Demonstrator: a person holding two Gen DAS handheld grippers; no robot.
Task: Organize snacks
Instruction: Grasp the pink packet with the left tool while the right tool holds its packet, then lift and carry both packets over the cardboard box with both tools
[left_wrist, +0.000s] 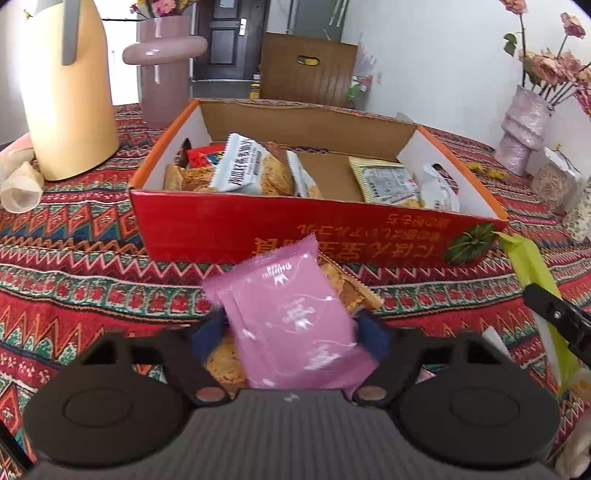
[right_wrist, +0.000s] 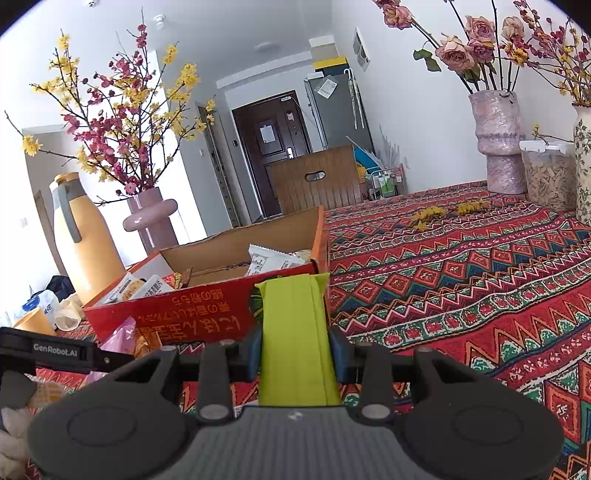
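My left gripper (left_wrist: 291, 328) is shut on a pink snack packet (left_wrist: 291, 314), held just above the patterned tablecloth in front of the red cardboard box (left_wrist: 258, 229). A crisp-coloured snack packet (left_wrist: 347, 288) lies under it. The box holds several snack packets (left_wrist: 243, 166). My right gripper (right_wrist: 295, 350) is shut on a lime-green packet (right_wrist: 295, 332), close to the box's near right corner (right_wrist: 207, 314). The green packet also shows at the right of the left wrist view (left_wrist: 532, 269).
A yellow thermos jug (left_wrist: 66, 92) and a pink vase (left_wrist: 162, 70) stand left of the box. A textured pink vase (right_wrist: 498, 140), a clear seed container (right_wrist: 546, 173) and a floral vase (right_wrist: 583, 166) stand at the far right. A wooden chair (right_wrist: 317, 181) is behind the table.
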